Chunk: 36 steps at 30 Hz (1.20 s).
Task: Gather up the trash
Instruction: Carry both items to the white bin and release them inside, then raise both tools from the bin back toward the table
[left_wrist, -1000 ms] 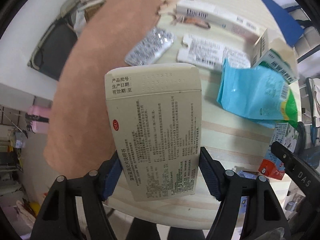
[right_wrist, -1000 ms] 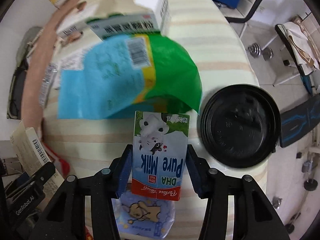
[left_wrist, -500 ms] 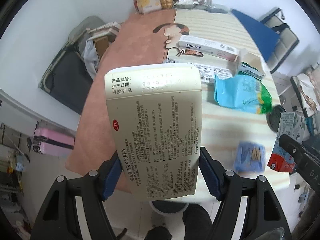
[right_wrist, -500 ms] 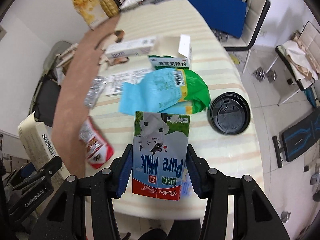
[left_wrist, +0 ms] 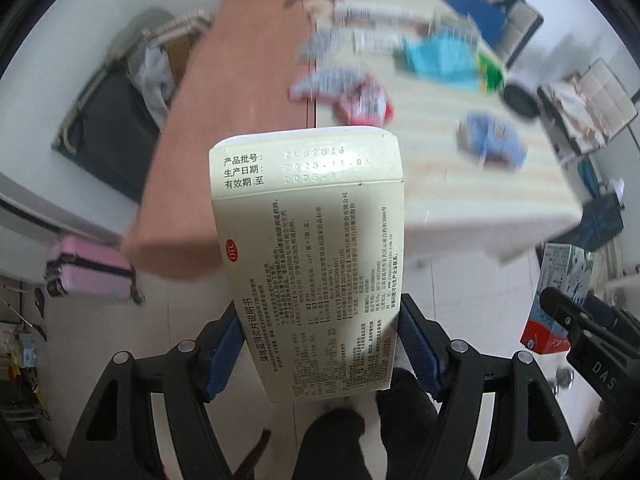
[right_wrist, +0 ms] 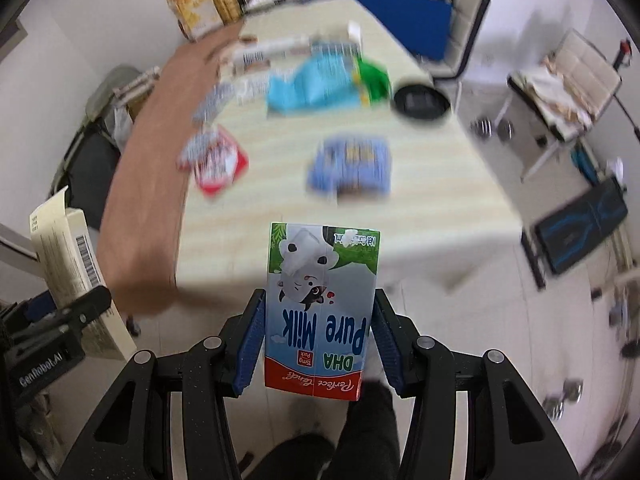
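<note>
My left gripper (left_wrist: 320, 344) is shut on a cream medicine box (left_wrist: 316, 248) with Chinese print, held in the air off the table's near end. My right gripper (right_wrist: 318, 344) is shut on a small milk carton (right_wrist: 320, 304) marked "Pure Milk", also off the table. Each gripper shows in the other's view: the milk carton in the left wrist view (left_wrist: 560, 292), the medicine box in the right wrist view (right_wrist: 76, 276). On the table (right_wrist: 420, 208) lie a red wrapper (right_wrist: 214, 160), a blue packet (right_wrist: 352, 168), a blue-green bag (right_wrist: 320, 84) and a black lid (right_wrist: 420, 102).
A brown mat (right_wrist: 152, 168) covers the table's left side. Boxes and a foil blister pack (right_wrist: 214, 100) lie farther back; snack boxes (right_wrist: 196, 20) stand at the far end. A blue chair (right_wrist: 420, 28), a pink suitcase (left_wrist: 84, 272) and floor clutter surround the table.
Both grippers have pulled back and up from the table with their loads. The table now looks farther away and the floor shows below it.
</note>
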Motion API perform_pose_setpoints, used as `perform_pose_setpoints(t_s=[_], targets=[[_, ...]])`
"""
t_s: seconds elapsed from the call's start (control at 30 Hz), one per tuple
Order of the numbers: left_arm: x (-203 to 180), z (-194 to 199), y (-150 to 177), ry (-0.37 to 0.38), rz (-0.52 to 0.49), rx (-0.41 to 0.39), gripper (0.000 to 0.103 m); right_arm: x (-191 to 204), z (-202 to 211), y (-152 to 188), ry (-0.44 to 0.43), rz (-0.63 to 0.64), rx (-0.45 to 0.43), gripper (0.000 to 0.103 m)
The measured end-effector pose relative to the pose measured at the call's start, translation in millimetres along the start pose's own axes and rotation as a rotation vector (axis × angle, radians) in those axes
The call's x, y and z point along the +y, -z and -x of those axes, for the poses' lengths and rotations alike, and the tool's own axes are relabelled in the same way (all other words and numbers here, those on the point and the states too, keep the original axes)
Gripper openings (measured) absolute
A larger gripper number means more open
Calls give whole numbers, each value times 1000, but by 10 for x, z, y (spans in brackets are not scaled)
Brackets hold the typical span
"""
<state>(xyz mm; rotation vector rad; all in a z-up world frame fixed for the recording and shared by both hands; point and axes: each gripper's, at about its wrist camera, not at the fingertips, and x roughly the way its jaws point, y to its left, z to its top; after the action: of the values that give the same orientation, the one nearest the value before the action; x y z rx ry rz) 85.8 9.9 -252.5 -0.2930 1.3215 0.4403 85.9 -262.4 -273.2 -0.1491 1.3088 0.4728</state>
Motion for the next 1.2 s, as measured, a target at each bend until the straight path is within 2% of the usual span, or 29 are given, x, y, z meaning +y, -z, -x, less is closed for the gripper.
perform_pose_setpoints(t_s=[0.17,0.23,0.37,0.47,0.53,0.57,0.6,0.63,0.67,0.7,0.73,0.77,0.8,0.9,0.97,1.1,1.2], targets=[[2,-794,385,52,21,136,70,-145,-540,700,-27,-55,129,53],[-12,-1263,492,90,38,198,71,-208,-809,896,-37,-73,173,53],[-41,-2189,632,140,77,289,71,-384,-1663,1332,-78,-121,280,53],[-38,-2972,720,223,114,374,74,-498,-2334,1558,-103,-153,332,53],[19,-3420,768,247,152,406,79,-549,-2782,1677,-124,-177,366,53],[41,-3611,782,250,159,420,91,-572,-3020,1736,-152,-193,381,53],[61,-3742,803,244,163,425,98,-579,-3213,1777,-172,-202,394,54],[85,-3888,810,229,165,423,99,-578,-3386,1815,-181,-204,407,55],[101,-3985,823,213,161,420,99,-573,-3645,1880,-196,-205,426,55],[122,-4090,839,187,155,414,99,-566,-3809,1925,-207,-206,439,64],[129,-4146,879,165,151,407,99,-548,-3942,1947,-208,-201,448,85],[141,-4187,913,143,143,401,99,-522,-4116,2003,-203,-183,457,94],[154,-4215,950,115,132,393,99,-489,-4215,2014,-188,-163,461,98],[225,-4191,1092,11,88,340,99,-428,-4394,2120,-87,-96,461,98],[214,-4148,1125,-35,62,334,99,-347,-4421,2124,-10,-61,460,102],[279,-4031,1174,-58,55,334,99,-323,-4375,2044,88,-22,454,103],[294,-3873,1191,-65,53,332,99,-317,-4261,1983,114,-3,452,103]])
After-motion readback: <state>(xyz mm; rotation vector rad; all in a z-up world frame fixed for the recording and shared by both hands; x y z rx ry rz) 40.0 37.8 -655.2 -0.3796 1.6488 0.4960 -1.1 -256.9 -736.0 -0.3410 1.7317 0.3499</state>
